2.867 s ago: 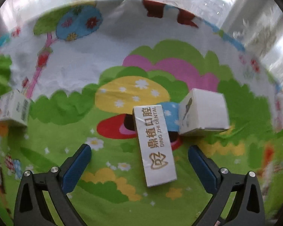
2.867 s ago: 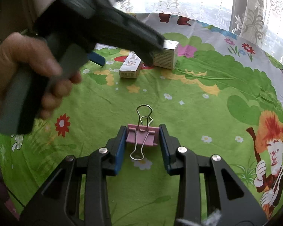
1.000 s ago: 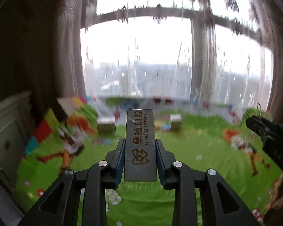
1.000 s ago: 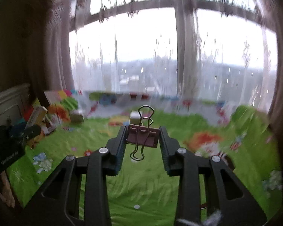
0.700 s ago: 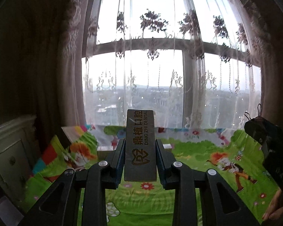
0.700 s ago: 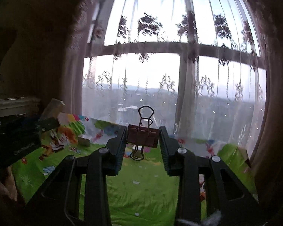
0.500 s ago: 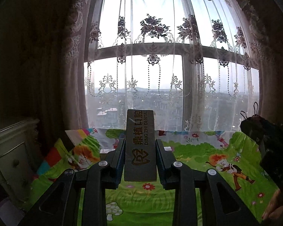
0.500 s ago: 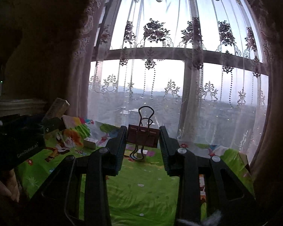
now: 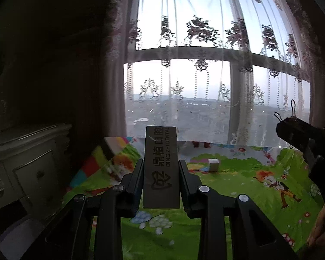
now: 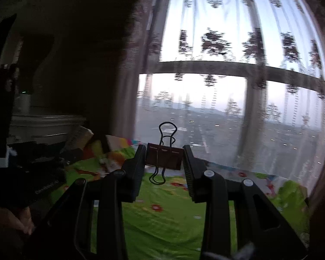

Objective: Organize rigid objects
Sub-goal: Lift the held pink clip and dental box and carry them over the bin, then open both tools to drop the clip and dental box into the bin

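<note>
My left gripper (image 9: 161, 169) is shut on a long white box (image 9: 161, 166) printed DING ZHI DENTAL, held lengthwise and lifted well above the bed. My right gripper (image 10: 164, 156) is shut on a pink binder clip (image 10: 164, 156) whose wire handles stick up and down. In the left wrist view the right gripper (image 9: 296, 133) shows at the right edge, the clip's wire loops at its tip. In the right wrist view the left gripper (image 10: 60, 151) is a dark shape at the left with the white box (image 10: 79, 137) angled up. A small white box (image 9: 213, 164) stands far off on the bedsheet.
A bright cartoon bedsheet (image 9: 249, 186) covers the bed below. A pale cabinet (image 9: 26, 166) with drawers stands at the left. Behind the bed is a large window with lace curtains (image 9: 205, 54). A hand (image 9: 322, 227) grips the right tool at the lower right.
Both grippers have risen and tilted up from the bed toward the window, each keeping its object. The view has swung left, bringing the cabinet closer.
</note>
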A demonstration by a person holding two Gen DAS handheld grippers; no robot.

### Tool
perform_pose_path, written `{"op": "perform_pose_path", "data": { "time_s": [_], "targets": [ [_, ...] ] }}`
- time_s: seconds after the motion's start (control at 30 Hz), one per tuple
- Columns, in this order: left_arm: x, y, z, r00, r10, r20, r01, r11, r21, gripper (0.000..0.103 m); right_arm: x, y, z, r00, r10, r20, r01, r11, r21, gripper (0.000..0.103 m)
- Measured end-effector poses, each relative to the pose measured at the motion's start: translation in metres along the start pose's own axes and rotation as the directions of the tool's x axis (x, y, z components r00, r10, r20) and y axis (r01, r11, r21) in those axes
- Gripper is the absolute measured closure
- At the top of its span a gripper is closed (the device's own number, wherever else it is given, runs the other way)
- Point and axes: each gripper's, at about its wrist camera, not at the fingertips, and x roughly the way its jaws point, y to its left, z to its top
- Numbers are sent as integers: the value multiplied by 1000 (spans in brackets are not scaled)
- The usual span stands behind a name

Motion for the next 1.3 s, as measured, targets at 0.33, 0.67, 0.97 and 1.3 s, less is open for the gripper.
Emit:
{"op": "perform_pose_path", "data": {
  "time_s": [0.33,0.67,0.97,1.3],
  "targets": [
    [-32,52,-12,994,95,-63,-97,994,-46,71,7,60,2,971,232,-54,-233,972,-16,65],
    [-59,107,-35,966,210,-149,-223,971,-81,71,23,121,1,896,421,-140,-431,901,-47,65],
    [-65,156,-59,921,286,-263,-333,930,-154,71,34,184,-10,792,555,-254,-594,796,-112,65],
    [-59,191,-103,846,302,-439,-423,882,-208,71,64,248,-50,647,601,-470,-720,684,-116,65]
  ]
}}
